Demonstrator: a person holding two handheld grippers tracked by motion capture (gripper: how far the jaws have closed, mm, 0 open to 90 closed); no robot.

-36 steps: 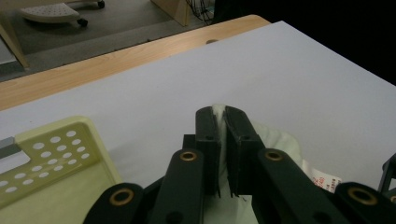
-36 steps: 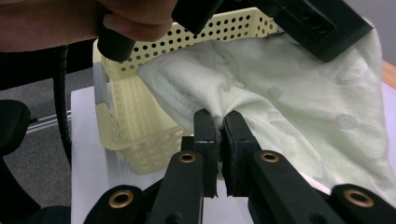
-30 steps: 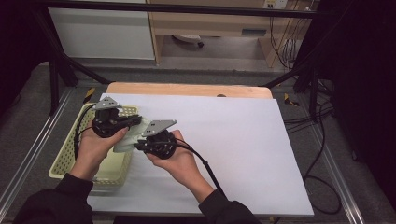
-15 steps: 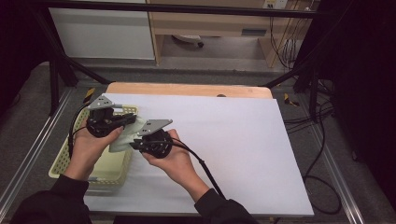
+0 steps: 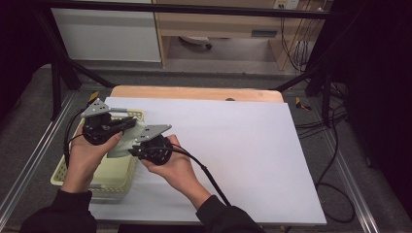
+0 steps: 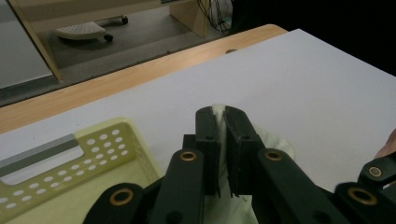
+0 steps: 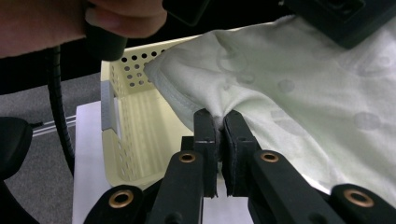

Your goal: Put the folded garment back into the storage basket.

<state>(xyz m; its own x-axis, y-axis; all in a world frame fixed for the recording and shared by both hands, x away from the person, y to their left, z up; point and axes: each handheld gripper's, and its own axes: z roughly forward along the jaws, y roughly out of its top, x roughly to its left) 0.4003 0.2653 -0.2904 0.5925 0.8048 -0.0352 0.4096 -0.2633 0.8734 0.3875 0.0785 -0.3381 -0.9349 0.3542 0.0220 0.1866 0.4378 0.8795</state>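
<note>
Pale green spotted cloth (image 5: 127,141) hangs bunched over the perforated yellow plastic basket (image 5: 80,178), pinched by left gripper (image 6: 222,122) and right gripper (image 7: 219,122) jaws; both grippers sit further left than before.

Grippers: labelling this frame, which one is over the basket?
The left gripper, above the yellow basket; the right gripper is beside it, over the white table.

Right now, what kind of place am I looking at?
Probably a lab or workshop recording bench: a white-topped table inside a metal frame, loose cables on the floor, and a person working with each hand-held gripper.
</note>
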